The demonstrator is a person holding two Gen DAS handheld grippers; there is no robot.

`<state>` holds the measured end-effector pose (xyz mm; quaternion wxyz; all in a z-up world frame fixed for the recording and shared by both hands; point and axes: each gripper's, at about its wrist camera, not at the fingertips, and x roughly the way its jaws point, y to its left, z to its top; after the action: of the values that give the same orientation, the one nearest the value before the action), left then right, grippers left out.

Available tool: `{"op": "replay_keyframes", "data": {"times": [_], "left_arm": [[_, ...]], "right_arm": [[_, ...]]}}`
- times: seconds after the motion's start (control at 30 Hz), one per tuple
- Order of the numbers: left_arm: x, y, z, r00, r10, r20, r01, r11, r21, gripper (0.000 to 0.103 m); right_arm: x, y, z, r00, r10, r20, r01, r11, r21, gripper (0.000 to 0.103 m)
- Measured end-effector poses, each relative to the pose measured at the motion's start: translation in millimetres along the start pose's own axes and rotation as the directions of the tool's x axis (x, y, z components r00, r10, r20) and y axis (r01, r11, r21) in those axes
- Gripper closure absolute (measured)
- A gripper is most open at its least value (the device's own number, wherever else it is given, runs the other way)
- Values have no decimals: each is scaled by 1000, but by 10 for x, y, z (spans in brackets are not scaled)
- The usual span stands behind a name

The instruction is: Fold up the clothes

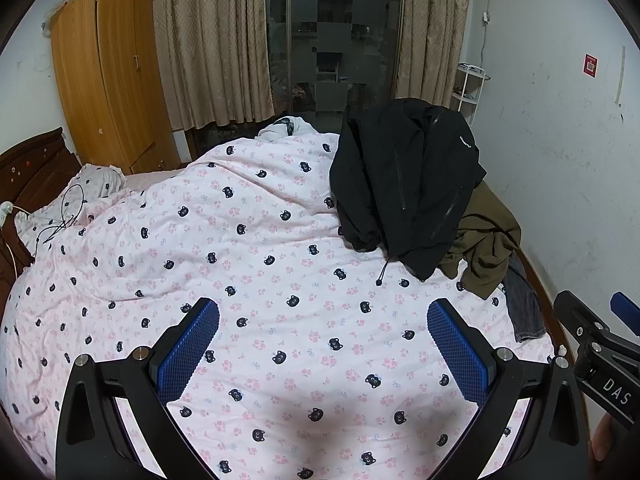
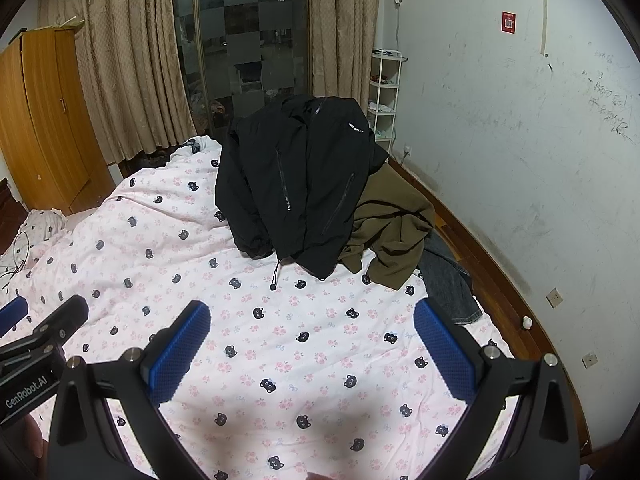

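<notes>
A black zip jacket (image 1: 408,184) (image 2: 300,184) lies heaped at the far right of the bed, with its drawcord trailing onto the quilt. Partly under it sits a crumpled olive-brown garment (image 1: 488,248) (image 2: 396,232), and dark denim (image 1: 524,308) (image 2: 448,280) lies at the bed's right edge. My left gripper (image 1: 323,316) hovers open over the quilt, well short of the jacket, with nothing between its blue pads. My right gripper (image 2: 312,320) is open too, also empty, nearer the pile. Each gripper shows at the edge of the other's view.
A pink quilt with bear print (image 1: 240,280) (image 2: 280,360) covers the bed. A wooden wardrobe (image 1: 108,76) stands far left, curtains and a glass door (image 1: 336,36) behind, and a white shelf rack (image 2: 384,92) by the right wall. Cables (image 1: 64,216) lie near the pillow.
</notes>
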<state>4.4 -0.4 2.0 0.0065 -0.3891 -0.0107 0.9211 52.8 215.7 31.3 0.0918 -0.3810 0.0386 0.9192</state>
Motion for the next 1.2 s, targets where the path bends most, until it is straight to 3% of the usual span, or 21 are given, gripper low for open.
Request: {"op": "replay_keyframes", "data": {"times": [0.6, 1.2], "left_arm": [[-19, -5, -39, 997, -75, -9, 76, 997, 28, 0], [123, 59, 87, 983, -182, -20, 183, 975, 122, 0]], "right_arm": [[-80, 24, -64, 1000, 0, -2, 0, 1000, -2, 0], [-176, 293, -81, 993, -118, 5, 118, 993, 16, 0]]}}
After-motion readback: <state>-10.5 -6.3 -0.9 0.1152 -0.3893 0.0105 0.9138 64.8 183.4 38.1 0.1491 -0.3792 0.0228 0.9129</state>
